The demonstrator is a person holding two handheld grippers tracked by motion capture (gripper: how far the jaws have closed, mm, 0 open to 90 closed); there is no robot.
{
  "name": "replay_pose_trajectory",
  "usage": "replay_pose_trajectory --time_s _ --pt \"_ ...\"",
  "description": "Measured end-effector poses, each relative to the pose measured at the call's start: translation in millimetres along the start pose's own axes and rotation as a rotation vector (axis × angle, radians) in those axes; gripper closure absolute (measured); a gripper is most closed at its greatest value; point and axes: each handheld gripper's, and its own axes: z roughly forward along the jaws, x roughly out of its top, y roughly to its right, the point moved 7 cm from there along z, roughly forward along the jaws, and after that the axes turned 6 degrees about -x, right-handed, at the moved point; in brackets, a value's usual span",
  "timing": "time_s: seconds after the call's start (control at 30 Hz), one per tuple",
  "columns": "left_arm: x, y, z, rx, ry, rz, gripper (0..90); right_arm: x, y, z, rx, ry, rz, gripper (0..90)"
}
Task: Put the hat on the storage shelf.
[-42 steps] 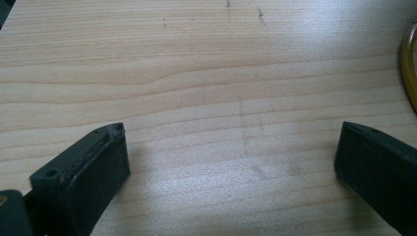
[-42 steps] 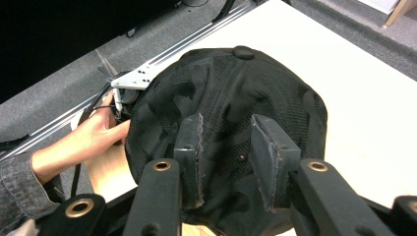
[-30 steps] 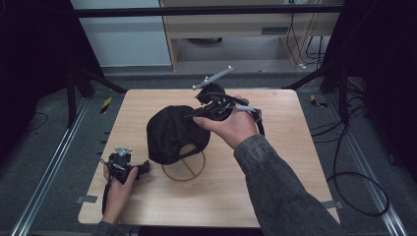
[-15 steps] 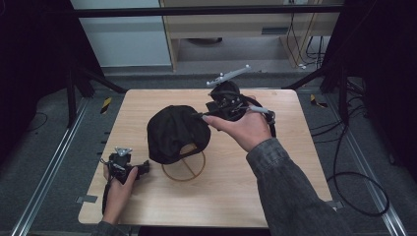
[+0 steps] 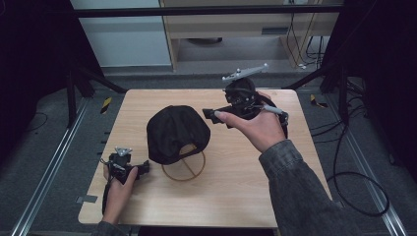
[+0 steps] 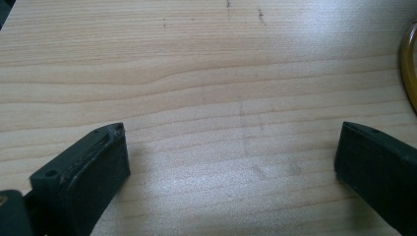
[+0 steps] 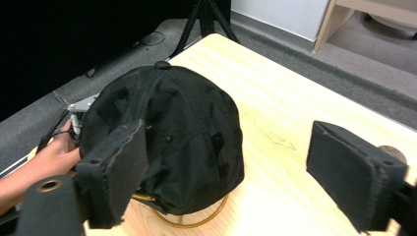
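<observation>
A black baseball cap (image 5: 176, 132) sits on a brass-coloured wire stand whose ring base (image 5: 186, 168) rests on the wooden table (image 5: 275, 182). My right gripper (image 5: 212, 117) hovers just right of the cap, apart from it, jaws pointing at it. In the right gripper view the cap (image 7: 169, 130) lies ahead between the spread pads (image 7: 118, 164), and the right gripper (image 7: 231, 164) is open with nothing in it. My left gripper (image 5: 143, 168) rests low at the front left, aimed at the ring. The left gripper (image 6: 231, 152) is open over bare wood, with the ring's edge (image 6: 411, 69) at far right.
The table's back edge borders a grey floor with black tripod legs (image 5: 93, 81) and a pale cabinet (image 5: 226, 29). Cables (image 5: 354, 182) trail off the right side. In the right gripper view, the other hand (image 7: 46, 157) lies beyond the cap.
The right gripper has pulled back from the cap's right side, moving right and slightly up. The cap and the left gripper have stayed put.
</observation>
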Motion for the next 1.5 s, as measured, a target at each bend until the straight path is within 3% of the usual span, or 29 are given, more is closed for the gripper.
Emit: replay_pose_trajectory --time_s 0.4,0.67,1.17,1.5 --pt "-0.2 0.1 -0.2 0.002 -0.002 0.0 0.0 -3.5 21.8 -16.2 -0.042 0.052 0.0 7.4" --pt "-0.3 0.1 -0.3 0.002 -0.002 0.0 0.0 -11.2 40.5 -27.7 -0.091 0.064 0.002 11.3" --pt "-0.2 0.7 -0.1 0.002 0.003 -0.003 0.0 -65.3 83.2 -36.7 -0.175 0.095 -0.012 13.4" --pt "-0.2 0.6 -0.1 0.002 0.001 -0.003 0.0 -100.7 101.2 -36.6 -0.229 0.058 -0.037 13.6"
